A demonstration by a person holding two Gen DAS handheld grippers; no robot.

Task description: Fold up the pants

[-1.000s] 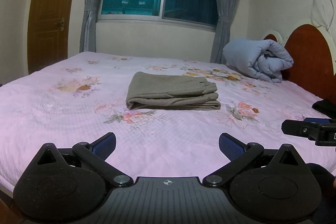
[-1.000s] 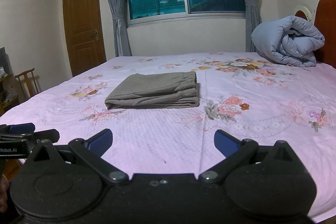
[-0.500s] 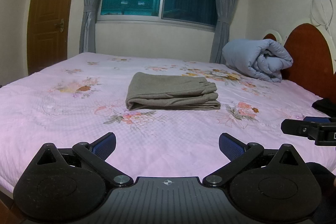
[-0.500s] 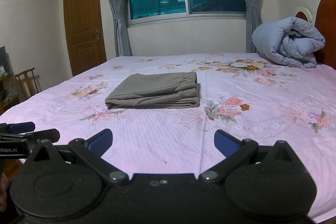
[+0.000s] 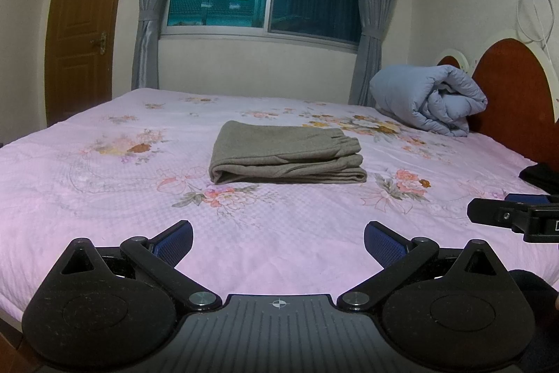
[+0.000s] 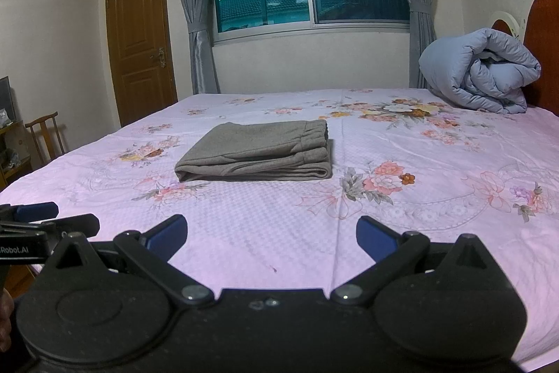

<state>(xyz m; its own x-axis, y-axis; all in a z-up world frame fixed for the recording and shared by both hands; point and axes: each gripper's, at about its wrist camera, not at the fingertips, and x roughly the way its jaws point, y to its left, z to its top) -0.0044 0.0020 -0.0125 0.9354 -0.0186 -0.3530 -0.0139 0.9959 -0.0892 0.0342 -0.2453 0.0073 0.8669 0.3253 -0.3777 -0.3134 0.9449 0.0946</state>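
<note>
Lying unmoved, the folded pants (image 5: 286,152) stay clear of both claws, still spread apart.

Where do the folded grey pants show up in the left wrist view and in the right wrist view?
Left wrist: folded grey pants lie mid-frame on the pink bedsheet, just right of center.
Right wrist: the pants sit left of center, waistband end to the right.
Shared landmark: the rolled blue duvet by the headboard, at right in both views.

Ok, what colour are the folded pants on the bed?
The folded fabric pants are plain grey-brown, clearest in the right wrist view.
</note>
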